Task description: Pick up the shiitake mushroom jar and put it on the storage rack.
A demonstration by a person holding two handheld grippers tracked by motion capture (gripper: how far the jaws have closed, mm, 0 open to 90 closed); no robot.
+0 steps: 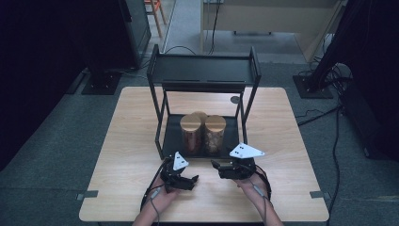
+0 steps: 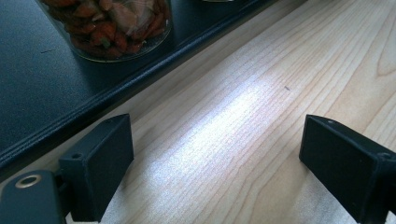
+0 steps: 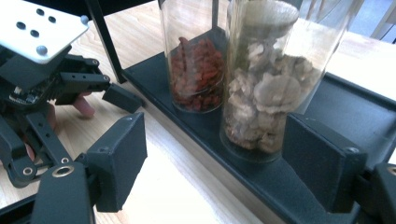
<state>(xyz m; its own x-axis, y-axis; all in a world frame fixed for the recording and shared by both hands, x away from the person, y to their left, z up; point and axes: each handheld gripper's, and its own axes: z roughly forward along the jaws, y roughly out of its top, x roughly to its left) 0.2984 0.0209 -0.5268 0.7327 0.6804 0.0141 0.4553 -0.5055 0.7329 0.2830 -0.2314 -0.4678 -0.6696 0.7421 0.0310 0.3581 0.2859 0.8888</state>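
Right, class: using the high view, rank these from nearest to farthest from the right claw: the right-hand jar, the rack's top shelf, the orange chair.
1. The right-hand jar, on the rack's bottom tray, just beyond the right claw.
2. The top shelf, higher and farther back.
3. The orange chair, on the floor past the table.

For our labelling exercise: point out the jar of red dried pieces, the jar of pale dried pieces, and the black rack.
Jar of red dried pieces [image 3: 197,74], right gripper view, glass wall.
Jar of pale dried pieces [image 3: 268,100], right gripper view, glass wall.
Black rack [image 1: 202,70], high view, top shelf.
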